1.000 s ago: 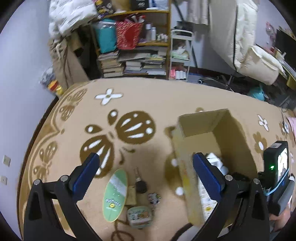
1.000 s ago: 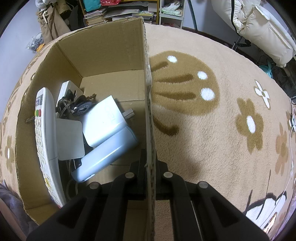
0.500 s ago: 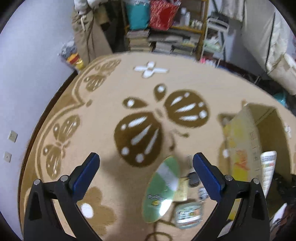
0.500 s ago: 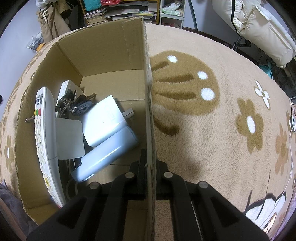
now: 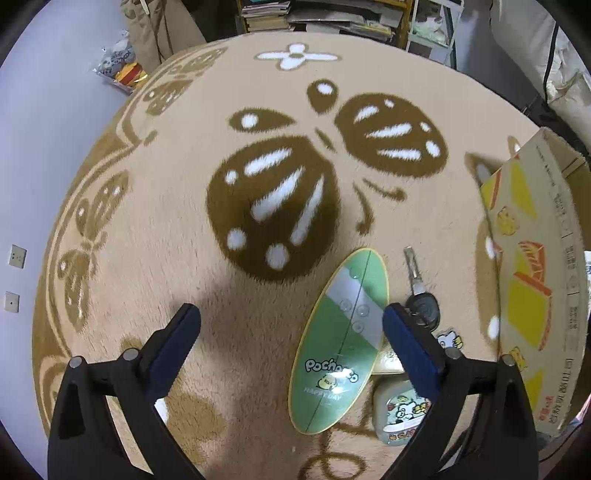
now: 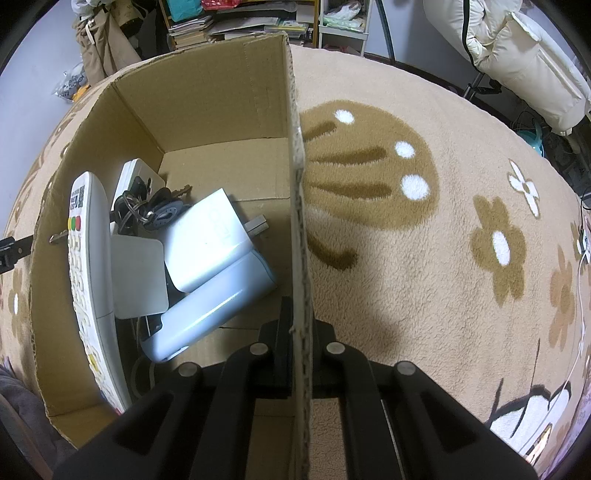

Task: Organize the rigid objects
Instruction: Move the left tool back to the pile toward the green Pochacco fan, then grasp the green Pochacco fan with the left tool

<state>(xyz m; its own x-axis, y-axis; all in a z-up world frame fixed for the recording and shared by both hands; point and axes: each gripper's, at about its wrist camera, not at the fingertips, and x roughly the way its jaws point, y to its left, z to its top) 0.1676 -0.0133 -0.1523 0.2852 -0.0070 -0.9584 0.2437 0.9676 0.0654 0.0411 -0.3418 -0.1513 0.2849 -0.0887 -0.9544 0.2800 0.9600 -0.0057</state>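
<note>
My left gripper [image 5: 291, 326] hangs open above the rug, its right finger beside a green oval board [image 5: 341, 341] printed with a cartoon. A black-headed key [image 5: 419, 291], a small tin [image 5: 400, 413] and a tiny sticker figure [image 5: 448, 338] lie just right of the board. The cardboard box [image 5: 535, 280] stands at the right. My right gripper [image 6: 298, 343] is shut on the box wall [image 6: 295, 158]. Inside lie a white remote [image 6: 86, 280], a key bunch [image 6: 147, 208], a white charger [image 6: 207, 240] and a pale blue case [image 6: 214, 306].
The beige rug [image 5: 159, 206] with brown butterfly shapes spreads left of the board. Bookshelves [image 5: 332, 18] and stacked papers stand at the far edge. A padded chair [image 6: 524, 62] sits beyond the rug on the right.
My left gripper has swung left and down from over the box toward the items on the rug; the green board now sits close by its right finger. The right gripper has not moved.
</note>
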